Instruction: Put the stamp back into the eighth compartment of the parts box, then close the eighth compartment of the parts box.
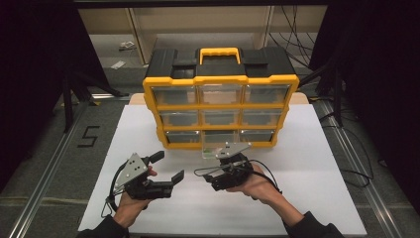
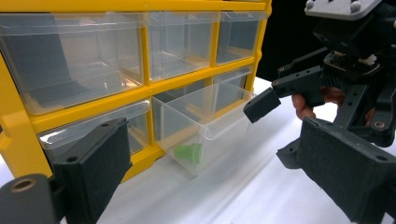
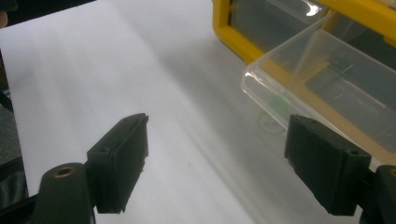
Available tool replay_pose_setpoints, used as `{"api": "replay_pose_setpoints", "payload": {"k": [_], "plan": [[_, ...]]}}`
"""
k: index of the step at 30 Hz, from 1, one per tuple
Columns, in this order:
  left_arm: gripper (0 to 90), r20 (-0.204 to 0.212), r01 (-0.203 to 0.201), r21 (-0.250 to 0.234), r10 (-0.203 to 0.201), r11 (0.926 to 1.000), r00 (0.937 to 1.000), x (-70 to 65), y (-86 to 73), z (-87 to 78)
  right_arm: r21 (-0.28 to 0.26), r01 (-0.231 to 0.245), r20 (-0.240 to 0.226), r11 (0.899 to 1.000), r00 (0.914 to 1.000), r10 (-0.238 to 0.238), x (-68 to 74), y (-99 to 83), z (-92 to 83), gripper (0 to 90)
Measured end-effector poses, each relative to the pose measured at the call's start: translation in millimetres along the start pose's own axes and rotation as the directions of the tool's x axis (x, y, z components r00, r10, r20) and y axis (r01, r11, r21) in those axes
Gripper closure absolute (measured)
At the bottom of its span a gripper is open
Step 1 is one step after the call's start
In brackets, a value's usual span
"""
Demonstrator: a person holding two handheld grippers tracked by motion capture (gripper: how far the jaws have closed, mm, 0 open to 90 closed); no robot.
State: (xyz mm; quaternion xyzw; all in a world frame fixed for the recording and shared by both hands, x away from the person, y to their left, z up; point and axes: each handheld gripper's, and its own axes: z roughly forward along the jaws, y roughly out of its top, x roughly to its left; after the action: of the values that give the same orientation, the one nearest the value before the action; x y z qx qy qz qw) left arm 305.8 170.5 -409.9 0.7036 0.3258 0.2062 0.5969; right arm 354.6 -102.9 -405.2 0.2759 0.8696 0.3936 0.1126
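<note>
With both grippers' jaws spread and empty, we ease the right gripper [image 1: 224,157] squarely into the pulled-out bottom-middle drawer [image 2: 205,125] near the worktop's [image 1: 307,163] far edge, toward the green piece [image 2: 189,152].

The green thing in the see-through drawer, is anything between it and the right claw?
Just the drawer's clear front wall. In the left gripper view, the green thing lies inside, and the right claw hangs open outside.
</note>
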Motion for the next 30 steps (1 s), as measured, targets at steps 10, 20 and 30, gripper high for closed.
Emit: {"api": "replay_pose_setpoints", "payload": {"k": [10, 20, 30], "plan": [[9.6, 0.0, 0.001, 0.001, -0.001, 1.0, 1.0, 0.0, -0.1, -0.1, 0.032, -0.001, -0.009, 0.999, 1.0, 0.001, 1.3, -8.3, 5.2, 22.9], [9.6, -0.002, 0.0, 0.0, 0.0, 1.0, 1.0, 0.1, 0.0, -0.6, 0.047, -0.002, -0.008, 0.999, 1.0, 0.003, 0.3, -12.3, 7.1, 24.2], [9.6, 0.0, -0.001, -0.001, 0.001, 1.0, 1.0, 0.1, 0.0, -0.2, 0.056, 0.007, -0.034, 0.998, 0.9994, -0.005, -1.7, -17.0, 10.4, 43.4]]}}
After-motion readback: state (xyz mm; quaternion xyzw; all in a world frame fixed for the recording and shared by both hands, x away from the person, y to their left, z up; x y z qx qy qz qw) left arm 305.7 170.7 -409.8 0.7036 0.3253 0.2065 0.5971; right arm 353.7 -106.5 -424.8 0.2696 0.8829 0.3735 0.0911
